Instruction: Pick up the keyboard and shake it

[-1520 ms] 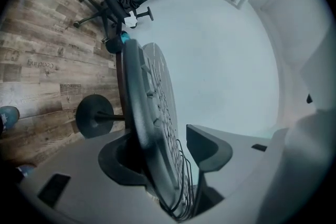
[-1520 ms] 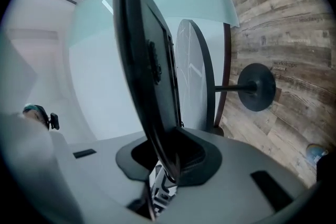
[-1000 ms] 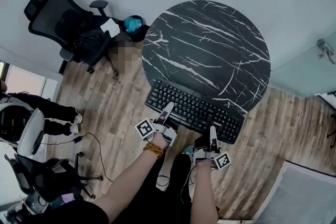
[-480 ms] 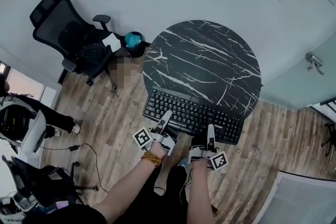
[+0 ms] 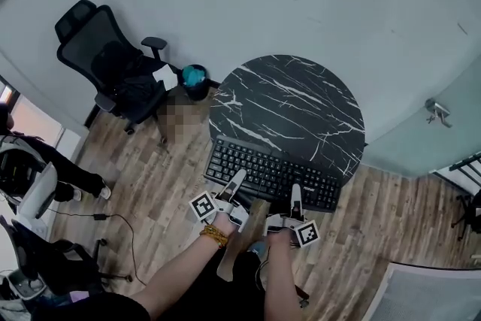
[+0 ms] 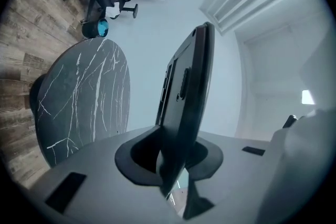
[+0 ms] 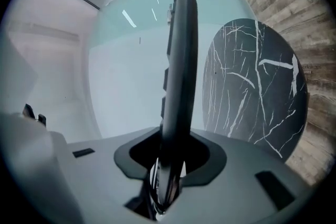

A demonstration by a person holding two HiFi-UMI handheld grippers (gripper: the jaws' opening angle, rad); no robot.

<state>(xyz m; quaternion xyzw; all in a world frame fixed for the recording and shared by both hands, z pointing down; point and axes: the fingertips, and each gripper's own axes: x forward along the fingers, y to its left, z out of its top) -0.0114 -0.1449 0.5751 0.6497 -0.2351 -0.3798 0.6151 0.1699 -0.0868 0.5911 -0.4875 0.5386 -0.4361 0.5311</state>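
Note:
The black keyboard [image 5: 270,173] hangs in the air over the near edge of the round black marble table [image 5: 301,98], held by its near long edge. My left gripper [image 5: 234,181] is shut on its left part, my right gripper [image 5: 295,196] on its right part. The right jaws have just been closing, with the keyboard's edge between them. In the left gripper view the keyboard [image 6: 186,76] stands edge-on out of the left gripper [image 6: 173,162], the table [image 6: 79,97] far below. The right gripper view shows the keyboard [image 7: 179,60] rising thin from the right gripper [image 7: 168,168], beside the table [image 7: 252,81].
A black office chair [image 5: 113,64] and a teal object [image 5: 193,75] stand by the wall behind and left of the table. A seated person's legs [image 5: 71,180] and more chairs are at the far left. A glass partition [image 5: 436,139] is on the right. Wood floor lies all around.
Both grippers have risen with the keyboard, which has come up off the table and now hangs higher above it. The table looks smaller and farther below.

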